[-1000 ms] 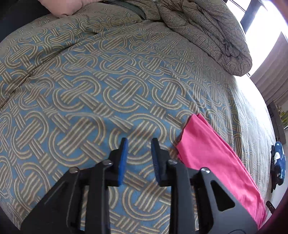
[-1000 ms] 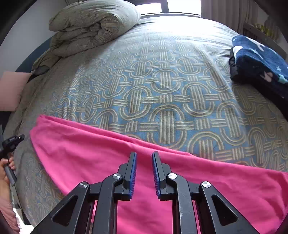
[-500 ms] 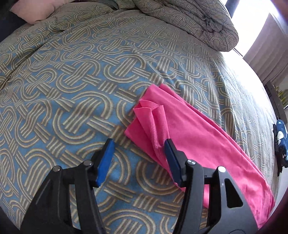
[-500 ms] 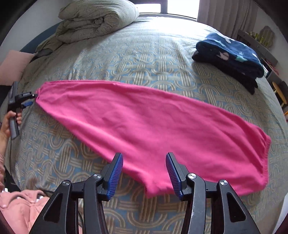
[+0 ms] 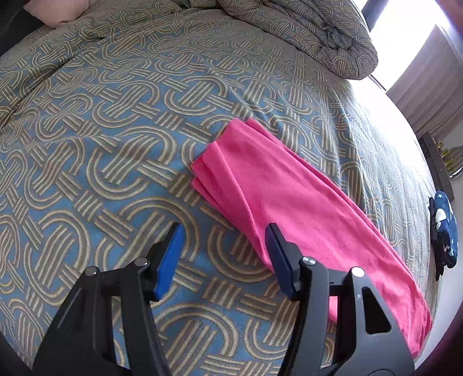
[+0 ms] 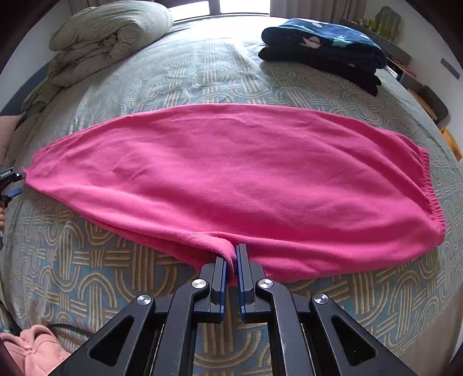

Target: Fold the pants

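Observation:
Pink pants (image 6: 231, 167) lie folded lengthwise, leg on leg, across the patterned bed, waistband at the right, leg cuffs at the left. My right gripper (image 6: 230, 257) is shut on a pinch of the pants' near edge, at the crotch. In the left wrist view the pants (image 5: 289, 196) run away to the right, the leg cuffs nearest. My left gripper (image 5: 222, 245) is open and empty, just short of the cuffs. It also shows at the left edge of the right wrist view (image 6: 10, 185).
A rolled duvet (image 6: 107, 34) lies at the head of the bed (image 5: 86, 130). A folded dark blue star-print garment (image 6: 324, 49) sits on the far right of the bed. A pink pillow (image 5: 58, 11) lies at the far left corner.
My right gripper went from open to shut on the pants' near edge. My left gripper opened wider and drew back a little from the leg cuffs.

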